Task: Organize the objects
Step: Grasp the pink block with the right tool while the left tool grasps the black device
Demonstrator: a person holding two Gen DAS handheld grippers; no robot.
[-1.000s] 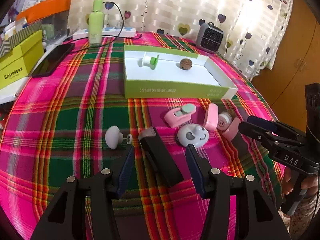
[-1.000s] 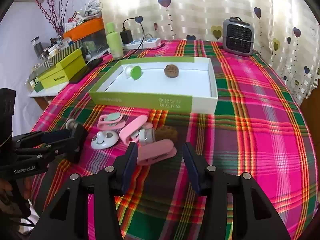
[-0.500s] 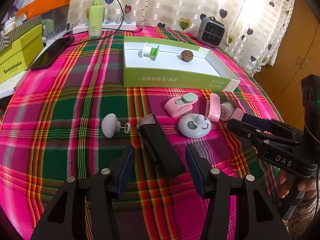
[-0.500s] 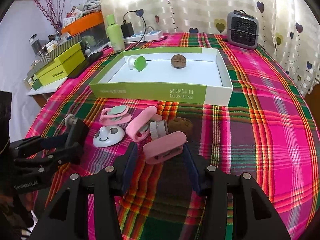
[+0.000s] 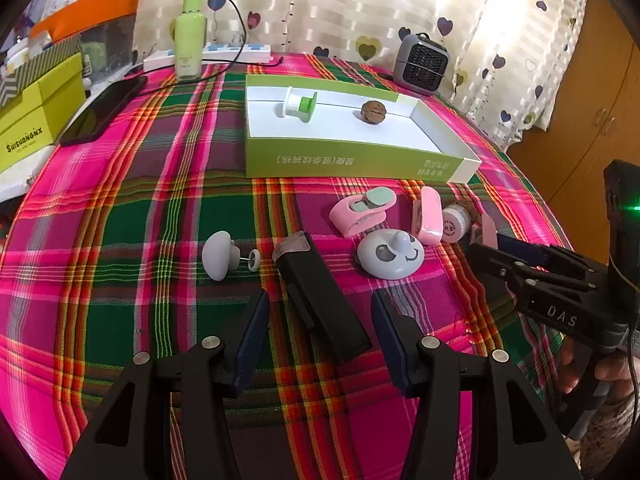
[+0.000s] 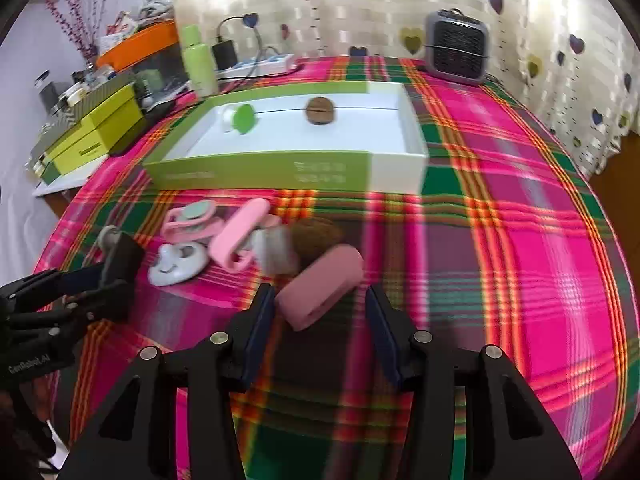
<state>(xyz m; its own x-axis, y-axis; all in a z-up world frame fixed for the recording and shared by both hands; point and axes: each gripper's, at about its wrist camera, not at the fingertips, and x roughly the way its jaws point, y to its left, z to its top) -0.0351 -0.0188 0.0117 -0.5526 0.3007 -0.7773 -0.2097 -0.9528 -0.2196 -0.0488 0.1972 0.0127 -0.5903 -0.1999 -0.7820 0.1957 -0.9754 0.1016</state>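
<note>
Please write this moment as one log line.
left tool: open, around black case | right tool: open, around pink case | tray: spool, walnut

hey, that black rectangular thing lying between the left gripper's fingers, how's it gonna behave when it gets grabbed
The black rectangular object looks stiff, so it probably won't bend between the left gripper fingers. It lies flat on the plaid tablecloth with flat sides, so rolling seems unlikely. It is long and angled across the open jaws, so it may twist as they close.

Pink case (image 6: 320, 287) flat beside walnut (image 6: 317, 233)
</note>
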